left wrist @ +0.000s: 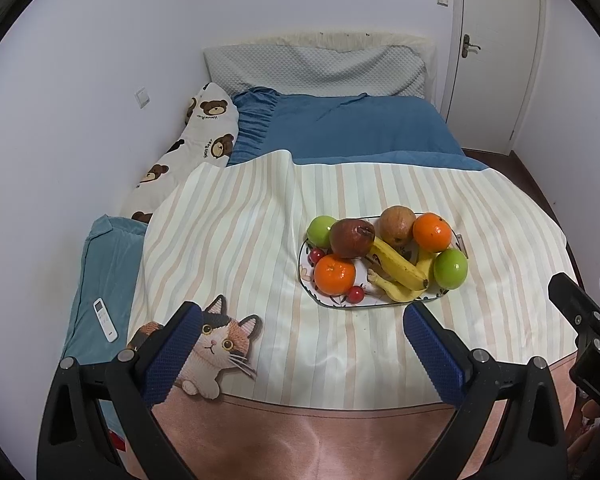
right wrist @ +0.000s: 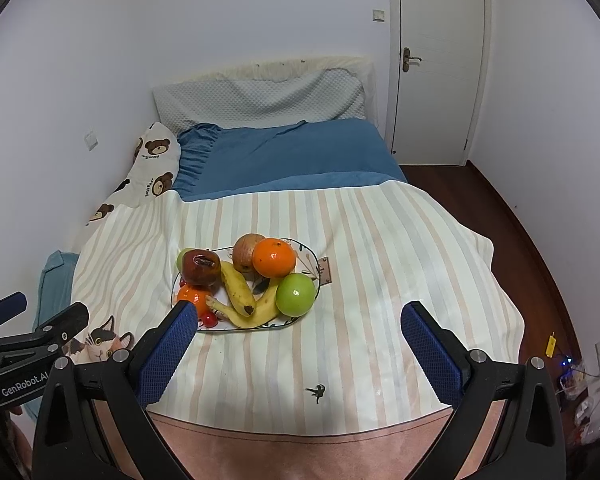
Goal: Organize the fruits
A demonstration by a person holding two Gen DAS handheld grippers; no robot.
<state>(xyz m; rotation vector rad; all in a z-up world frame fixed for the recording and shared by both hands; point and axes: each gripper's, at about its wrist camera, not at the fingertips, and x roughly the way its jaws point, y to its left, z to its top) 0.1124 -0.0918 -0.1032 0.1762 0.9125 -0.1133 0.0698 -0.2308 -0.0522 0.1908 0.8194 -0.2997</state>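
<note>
A white patterned plate (left wrist: 306, 270) (right wrist: 310, 254) sits on the striped bed cover. It holds two oranges (left wrist: 335, 274) (right wrist: 274, 258), two green apples (left wrist: 451, 268) (right wrist: 295, 294), a dark red fruit (left wrist: 352, 238) (right wrist: 200, 267), a brownish fruit (left wrist: 397, 224) (right wrist: 245, 251), bananas (left wrist: 398, 268) (right wrist: 238, 294) and small red cherries (left wrist: 355, 294) (right wrist: 209, 319). My left gripper (left wrist: 300, 354) is open and empty, held short of the plate. My right gripper (right wrist: 296, 354) is open and empty, also in front of the plate. The right gripper shows at the right edge of the left wrist view (left wrist: 580, 300).
The striped cover with a cat print (left wrist: 216, 344) lies over a blue sheet (left wrist: 360, 124). A white remote (left wrist: 105, 319) lies on a light blue cushion at left. A bear-print pillow (left wrist: 204, 128) and grey pillow (left wrist: 320, 68) are at the head. A white door (right wrist: 436, 60) is at the right.
</note>
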